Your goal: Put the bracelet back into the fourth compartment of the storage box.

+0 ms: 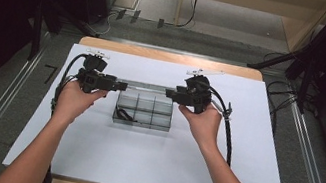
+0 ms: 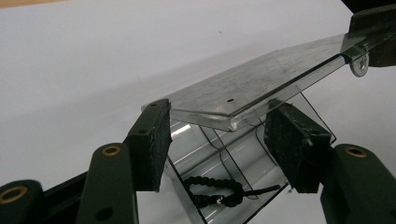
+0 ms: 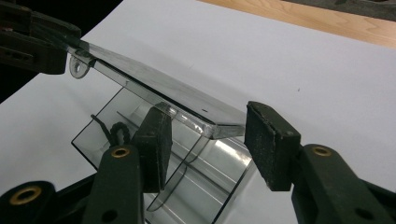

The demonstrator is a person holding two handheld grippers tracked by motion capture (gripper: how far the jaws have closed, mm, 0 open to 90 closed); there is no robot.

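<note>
Both forearms are reaching in from the near edge, the left gripper (image 1: 121, 85) and right gripper (image 1: 170, 93) pointing inward at each other, level above the white sheet (image 1: 148, 165). Each is bracketing one end of the raised clear lid (image 2: 261, 84) over the divided clear box (image 1: 144, 111) at the table's middle; the jaws are standing apart beside its edges, grip uncertain. A black braided cord (image 2: 217, 191) is lying in the box's near-left compartment; no writing is readable.

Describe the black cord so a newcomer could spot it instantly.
On the white sheet covering the table sits a clear divided box between the two grippers. The black braided cord lies coiled in its front-left compartment, the one dark item among clear walls.
</note>
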